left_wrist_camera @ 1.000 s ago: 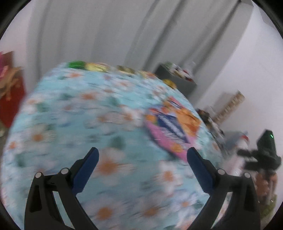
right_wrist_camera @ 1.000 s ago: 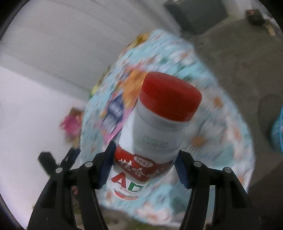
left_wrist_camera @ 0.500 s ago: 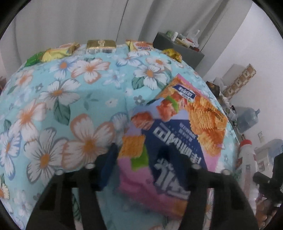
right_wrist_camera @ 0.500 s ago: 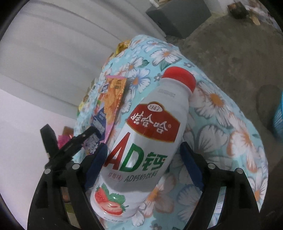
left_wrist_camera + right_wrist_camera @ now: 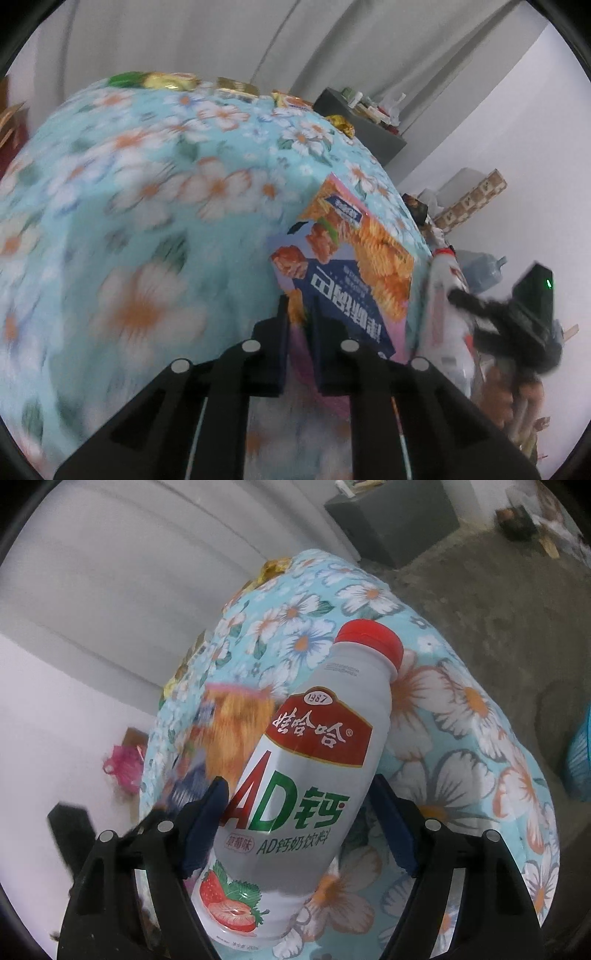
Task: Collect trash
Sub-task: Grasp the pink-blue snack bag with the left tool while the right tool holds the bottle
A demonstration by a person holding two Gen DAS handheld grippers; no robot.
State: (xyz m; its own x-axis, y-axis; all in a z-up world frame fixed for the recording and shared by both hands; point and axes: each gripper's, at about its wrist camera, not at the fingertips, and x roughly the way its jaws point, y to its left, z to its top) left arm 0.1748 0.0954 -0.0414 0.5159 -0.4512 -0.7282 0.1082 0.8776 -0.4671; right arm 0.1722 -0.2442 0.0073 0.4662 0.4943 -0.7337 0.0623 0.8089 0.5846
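Note:
My left gripper (image 5: 298, 314) is shut on the near edge of a pink, blue and orange snack bag (image 5: 354, 266) and holds it up above the floral tablecloth (image 5: 147, 206). My right gripper (image 5: 299, 805) is shut on a white AD milk-drink bottle (image 5: 314, 760) with a red cap, held tilted over the table. The bottle and right gripper also show at the right of the left wrist view (image 5: 443, 291). The bag shows blurred in the right wrist view (image 5: 229, 731).
Several small snack wrappers (image 5: 170, 79) lie along the table's far edge. A dark cabinet (image 5: 362, 125) with clutter stands by the curtain. A blue basket (image 5: 580, 757) sits on the floor at the right. A pink bag (image 5: 123, 766) lies by the wall.
My left gripper closed on the snack bag and lifted its edge off the table. My right gripper kept its hold on the bottle, which tilted from cap-forward to label-up.

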